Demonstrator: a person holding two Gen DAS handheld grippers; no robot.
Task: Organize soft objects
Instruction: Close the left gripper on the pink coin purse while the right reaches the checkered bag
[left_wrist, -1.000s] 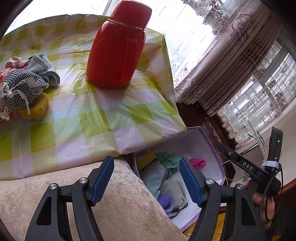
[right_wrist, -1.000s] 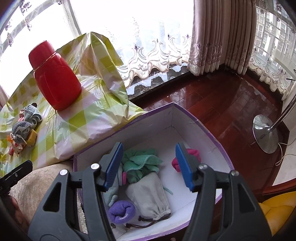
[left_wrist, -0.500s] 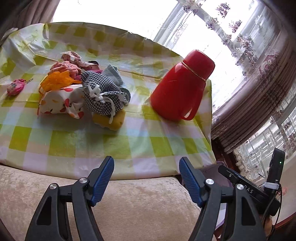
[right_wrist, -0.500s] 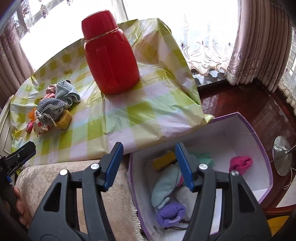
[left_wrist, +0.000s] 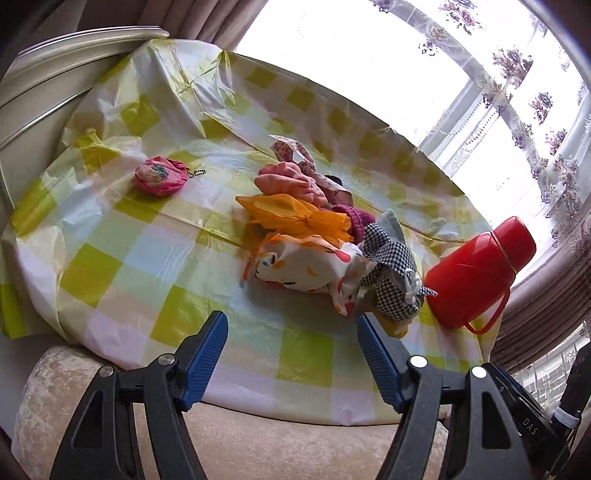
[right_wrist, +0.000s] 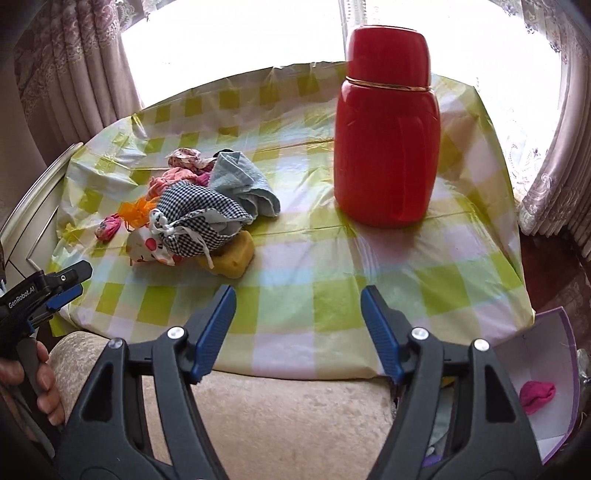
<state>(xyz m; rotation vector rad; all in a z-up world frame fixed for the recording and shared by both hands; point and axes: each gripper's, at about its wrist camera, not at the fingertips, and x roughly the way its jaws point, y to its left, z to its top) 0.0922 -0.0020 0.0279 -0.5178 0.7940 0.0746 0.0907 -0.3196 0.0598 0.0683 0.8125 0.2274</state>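
Blown-out daylight behind the window (left_wrist: 369, 55), glare on the tablecloth (right_wrist: 295, 229), fisheye-bent, darkened edges.

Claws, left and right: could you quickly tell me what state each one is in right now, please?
Left claw: open, holding nothing, above the green-checked plastic tablecloth.
Right claw: open, holding nothing.

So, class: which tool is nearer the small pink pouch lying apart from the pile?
Left. The left tool faces the pile with the pink pouch ahead-left; the right tool sits farther along, towards the red flask.
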